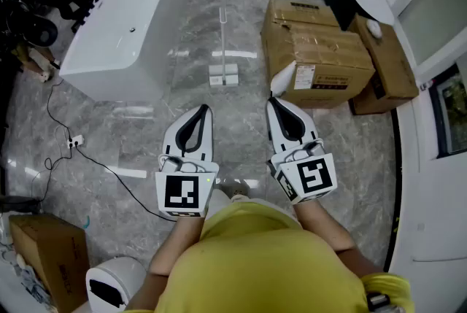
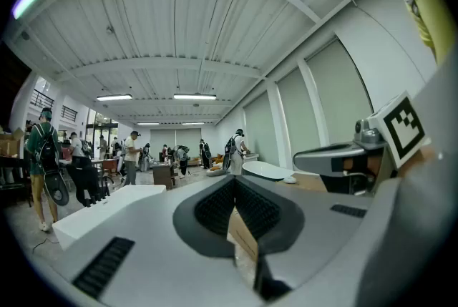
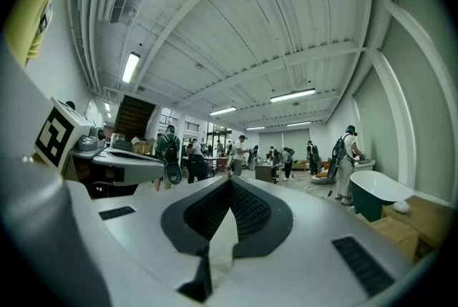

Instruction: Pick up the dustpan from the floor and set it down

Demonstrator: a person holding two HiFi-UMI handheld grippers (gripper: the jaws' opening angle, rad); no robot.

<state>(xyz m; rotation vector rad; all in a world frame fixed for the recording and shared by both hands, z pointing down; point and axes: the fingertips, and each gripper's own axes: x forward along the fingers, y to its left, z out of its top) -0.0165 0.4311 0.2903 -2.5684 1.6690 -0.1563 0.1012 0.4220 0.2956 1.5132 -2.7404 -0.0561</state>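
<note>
Marble floor [image 1: 146, 136] ahead; left gripper [image 1: 204, 111] and right gripper [image 1: 273, 103] closed, empty. Approach step: reach far to the dustpan [image 1: 224, 75], opening jaws first.

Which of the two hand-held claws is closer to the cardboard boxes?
Right. The right gripper points toward the near corner of the cardboard boxes, close to it; the left gripper is beside it, farther off to their left.

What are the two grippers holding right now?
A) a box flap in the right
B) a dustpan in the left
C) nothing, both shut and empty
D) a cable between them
C: the left gripper and the right gripper each have their jaw tips together with nothing between them.
</note>
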